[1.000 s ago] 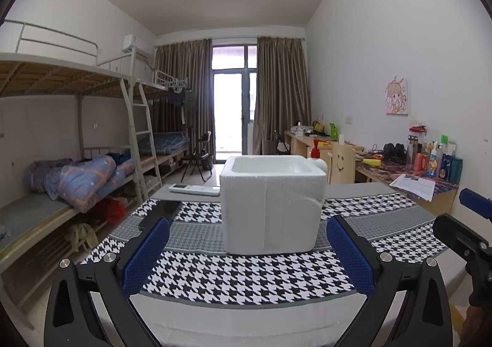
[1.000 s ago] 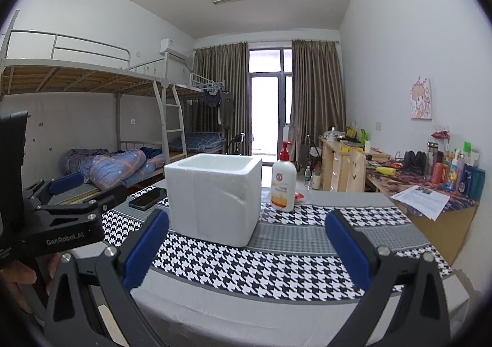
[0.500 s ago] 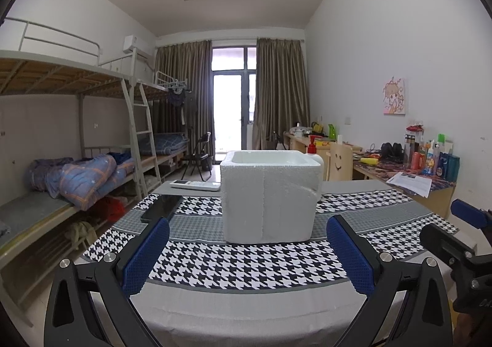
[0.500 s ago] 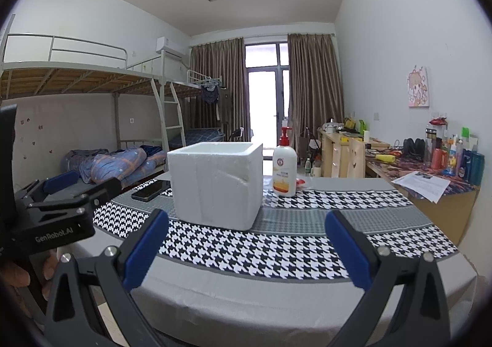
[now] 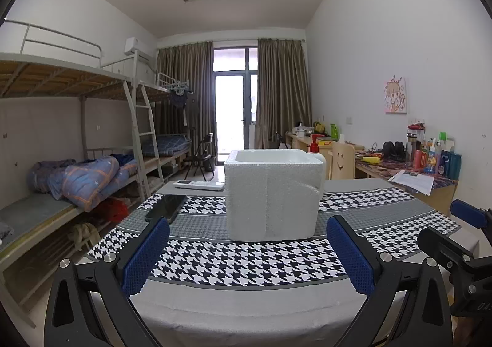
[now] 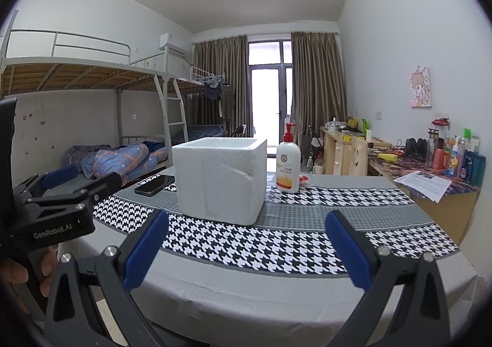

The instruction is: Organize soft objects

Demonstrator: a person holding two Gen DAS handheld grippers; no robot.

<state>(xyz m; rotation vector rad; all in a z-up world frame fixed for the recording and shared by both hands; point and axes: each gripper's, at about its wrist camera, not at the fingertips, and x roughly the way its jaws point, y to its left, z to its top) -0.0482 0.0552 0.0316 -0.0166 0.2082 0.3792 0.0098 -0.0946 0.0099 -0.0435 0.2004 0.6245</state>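
A white foam box [image 5: 273,196] stands open-topped on the table with the houndstooth cloth [image 5: 246,261]; it also shows in the right wrist view [image 6: 220,179]. Its inside is hidden. My left gripper [image 5: 247,251] is open and empty, short of the box over the table's near edge. My right gripper [image 6: 246,250] is open and empty, also short of the box and to its right. No soft object shows on the table.
A black phone [image 5: 166,208] lies left of the box, a white remote [image 5: 199,184] behind it. A pump bottle [image 6: 288,162] stands right of the box. A cluttered desk [image 6: 430,168] runs along the right wall, bunk beds [image 5: 77,174] along the left.
Both grippers have pulled back and dropped lower, so the box looks smaller and I see less of its top. The jaws stay open.
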